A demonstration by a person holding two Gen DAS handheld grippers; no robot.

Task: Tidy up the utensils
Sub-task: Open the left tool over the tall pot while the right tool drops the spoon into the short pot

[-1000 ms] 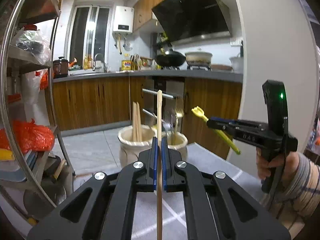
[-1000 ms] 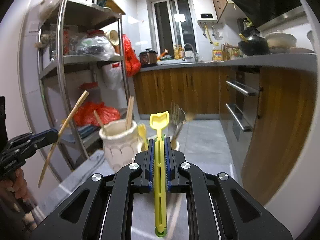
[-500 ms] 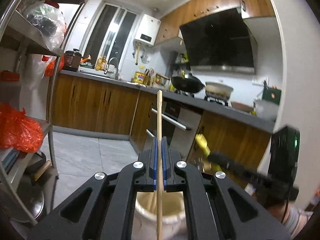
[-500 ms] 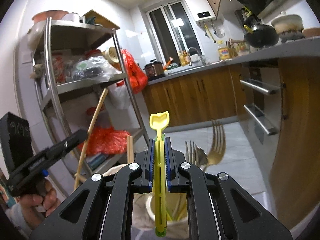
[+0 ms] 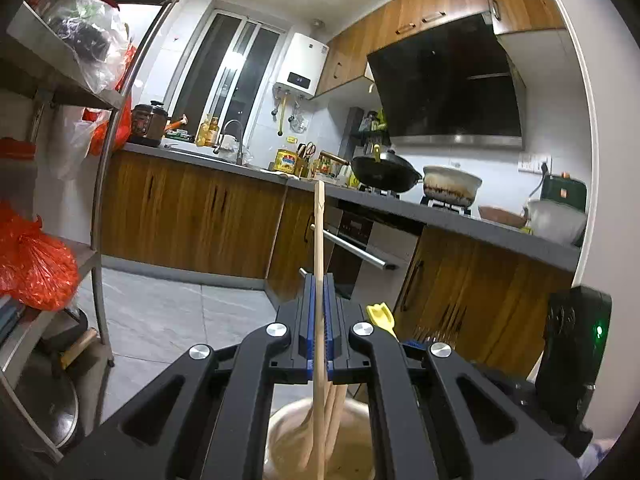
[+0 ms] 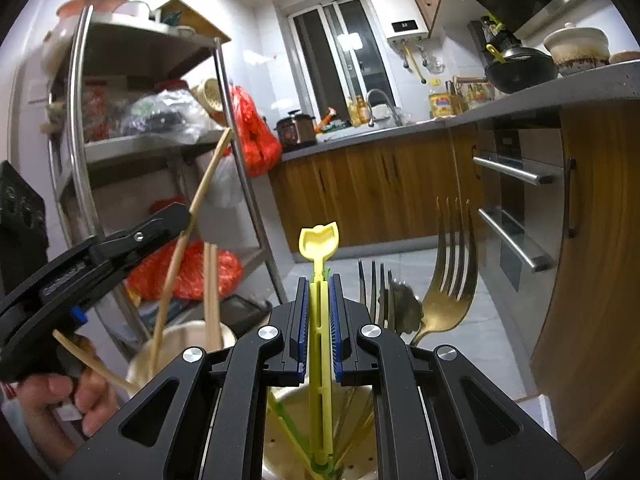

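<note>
Chopstick (image 5: pixel 319 248) sits clamped between the blue pads of our left gripper (image 5: pixel 319 280), running up the middle of the left wrist frame with its tip against the dark cabinets. Its lower end hangs over the cream pot (image 5: pixel 288 436) at the bottom centre, where more wooden sticks (image 5: pixel 336 404) lean inside.

From the right wrist view we see the same chopstick (image 6: pixel 200 196) slanting from the upper middle left down toward that pot (image 6: pixel 180 340), pinched by the left gripper (image 6: pixel 176 216) at centre left, with a hand (image 6: pixel 60 404) on its grip in the lower left. Two sticks (image 6: pixel 211 292) stand upright in the pot.

Our right gripper (image 6: pixel 319 280) is closed on a yellow utensil (image 6: pixel 319 248), whose scoop-shaped head points up at frame centre. Its lower end hangs over a second holder (image 6: pixel 360 468) at the bottom. Forks (image 6: pixel 448 280) stand up from behind the gripper, right of centre; one is gold.

In the left wrist frame the yellow head (image 5: pixel 381 314) peeks out just right of centre.
</note>
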